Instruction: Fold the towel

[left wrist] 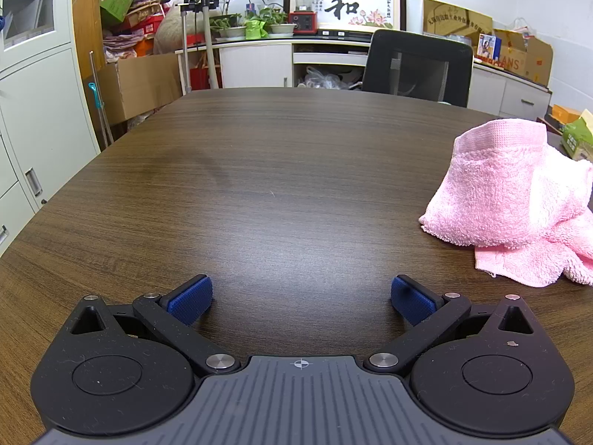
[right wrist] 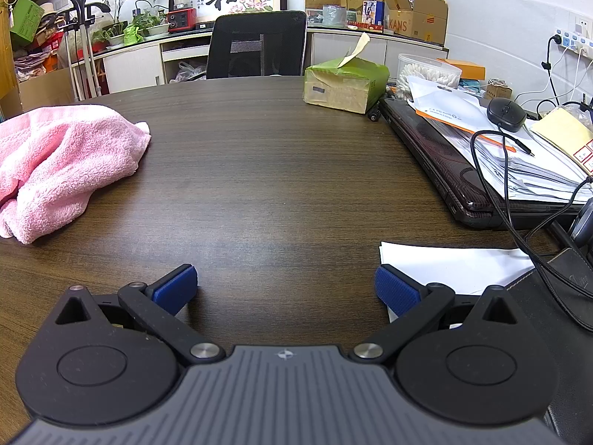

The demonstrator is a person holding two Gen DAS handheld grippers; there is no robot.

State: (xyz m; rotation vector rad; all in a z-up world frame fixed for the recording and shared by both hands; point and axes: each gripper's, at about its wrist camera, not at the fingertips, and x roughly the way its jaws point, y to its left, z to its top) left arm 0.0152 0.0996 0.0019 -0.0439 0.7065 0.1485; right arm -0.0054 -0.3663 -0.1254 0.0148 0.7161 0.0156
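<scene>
The pink towel [left wrist: 515, 200] lies in a loose, crumpled heap on the dark wood-grain worktop [left wrist: 259, 185], unfolded. Its terry pile is fluffy, and one flat woven hem band stands up along the top of the heap in the left wrist view, while a thinner edge spreads flat on the wood at the near side. From the right wrist view the same towel [right wrist: 55, 163] bulges in soft rolls, with one corner stretched out toward the middle of the worktop.

The towel sits between the two tools, to the right of the left tool [left wrist: 301, 298] and to the left of the right tool [right wrist: 285, 287], apart from both. Each tool has its blue-padded fingers spread wide and holds nothing, with only bare wood between them.

Beyond, a black office chair [right wrist: 257, 44] stands at the far edge, and a green tissue box [right wrist: 344, 83], a laptop [right wrist: 456, 170] under papers and a black mouse [right wrist: 506, 111] crowd the right side.
</scene>
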